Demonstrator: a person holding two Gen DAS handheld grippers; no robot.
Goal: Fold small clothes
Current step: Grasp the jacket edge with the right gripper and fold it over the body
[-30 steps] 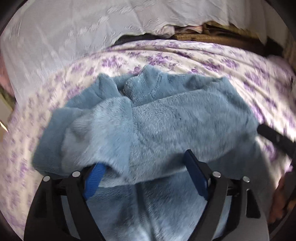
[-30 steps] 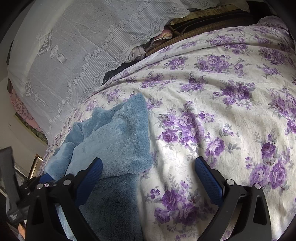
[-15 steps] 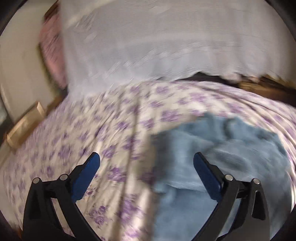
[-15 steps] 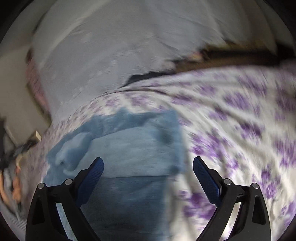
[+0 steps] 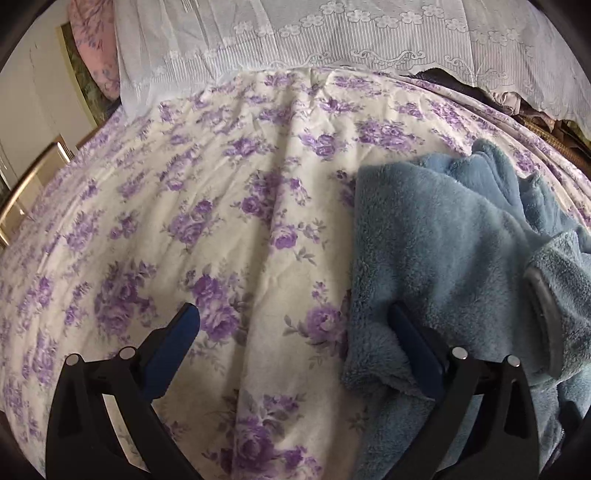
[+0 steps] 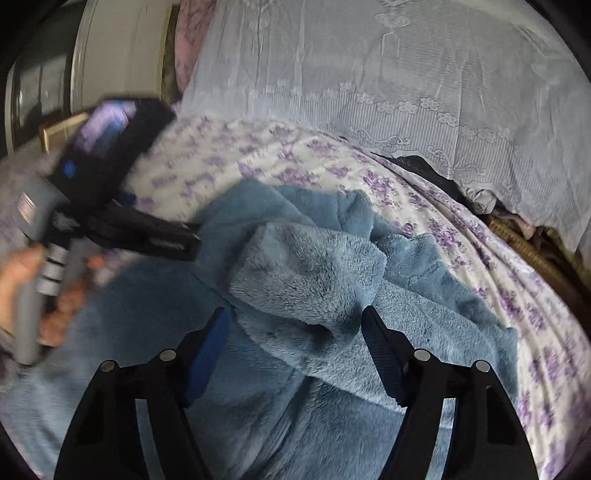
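Floral bedspread (image 5: 229, 206), lace curtain (image 5: 332, 33) behind.

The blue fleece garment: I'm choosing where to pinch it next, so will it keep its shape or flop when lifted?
The blue fleece garment probably flops: it already lies in soft, rounded folds on the floral bedspread. Its thick pile looks grippy, so slipping seems unlikely. The open right gripper straddles a bunched fold, which would likely drape down either side.

Purple-floral bedspread (image 5: 229, 192); white lace curtain (image 5: 332, 33) behind; cream wall (image 5: 33, 96) left.
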